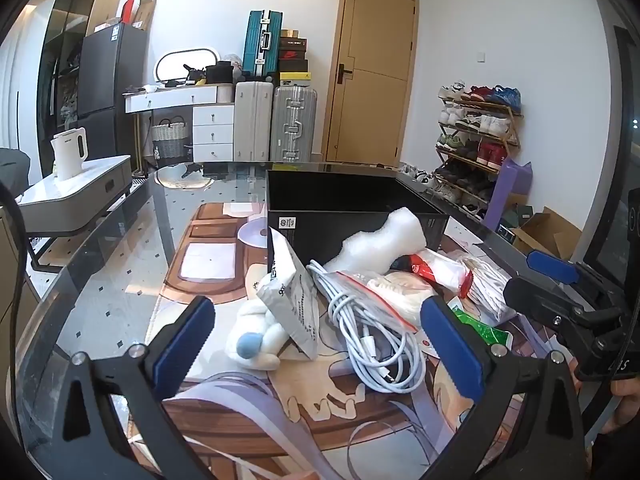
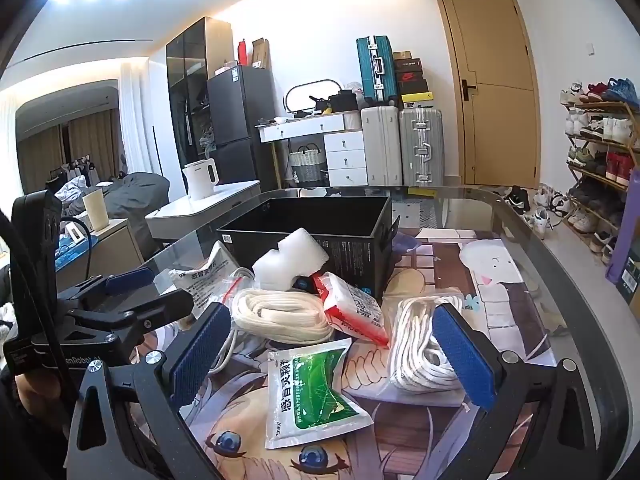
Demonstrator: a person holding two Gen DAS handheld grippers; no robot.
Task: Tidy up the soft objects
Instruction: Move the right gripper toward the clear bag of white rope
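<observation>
A pile of soft things lies on the glass table in front of an open black box point(image 1: 352, 208) point(image 2: 320, 220). In the left wrist view I see a white plush with a blue ball point(image 1: 252, 340), a grey pouch point(image 1: 292, 300), a coiled white cable point(image 1: 372, 336) and a white foam piece point(image 1: 380, 244). My left gripper point(image 1: 320, 344) hangs open above the plush and cable, holding nothing. In the right wrist view my right gripper point(image 2: 332, 354) is open over a green pouch point(image 2: 316, 392), with a red-white pouch point(image 2: 356, 308), a rope coil point(image 2: 284, 312) and bagged rope point(image 2: 420, 344) nearby.
A printed mat point(image 1: 208, 264) covers the table under the glass. Each gripper shows in the other's view: the right gripper point(image 1: 532, 284) and the left gripper point(image 2: 148, 290). A side table with a white kettle point(image 1: 70, 152) stands left, and a shoe rack point(image 1: 476, 140) right.
</observation>
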